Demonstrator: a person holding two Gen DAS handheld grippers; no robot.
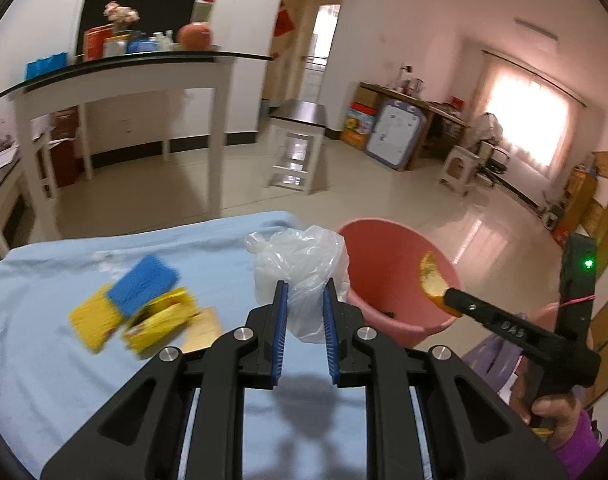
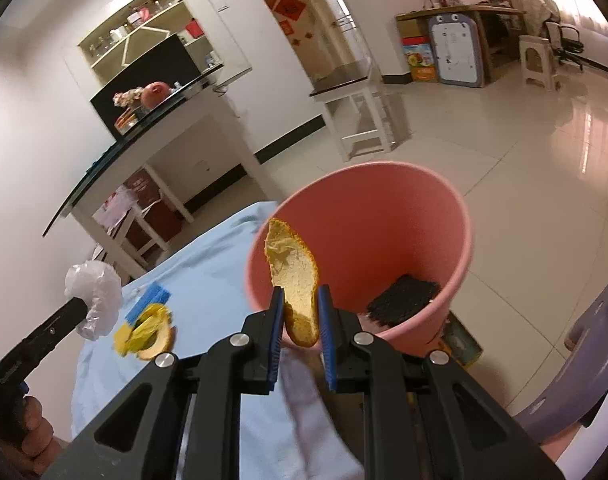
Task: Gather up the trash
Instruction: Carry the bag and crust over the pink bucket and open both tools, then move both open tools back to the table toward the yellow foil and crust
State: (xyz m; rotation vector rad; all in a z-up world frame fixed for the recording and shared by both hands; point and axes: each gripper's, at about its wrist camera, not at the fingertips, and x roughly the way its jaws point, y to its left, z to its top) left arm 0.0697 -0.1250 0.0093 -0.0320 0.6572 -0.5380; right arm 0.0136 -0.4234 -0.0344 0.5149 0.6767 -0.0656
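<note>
My left gripper (image 1: 306, 290) is shut on a crumpled clear plastic bag (image 1: 299, 264), held above the blue cloth near the pink bin (image 1: 388, 264). That bag (image 2: 93, 294) also shows at the left gripper's tip in the right wrist view. My right gripper (image 2: 301, 296) is shut on a piece of orange peel (image 2: 293, 276), lifted in front of the pink bin's (image 2: 424, 196) near rim. In the left wrist view the peel (image 1: 432, 278) hangs over the bin's right rim. A black scrubber (image 2: 402, 300) lies inside the bin.
A blue sponge (image 1: 143, 284), yellow sponge (image 1: 91, 322) and yellow wrapper (image 1: 159, 322) lie on the light blue cloth (image 1: 43, 360) covering the table. A white side table (image 1: 115, 84), a small white stand (image 1: 295, 148) and a purple chair (image 2: 584, 360) surround it.
</note>
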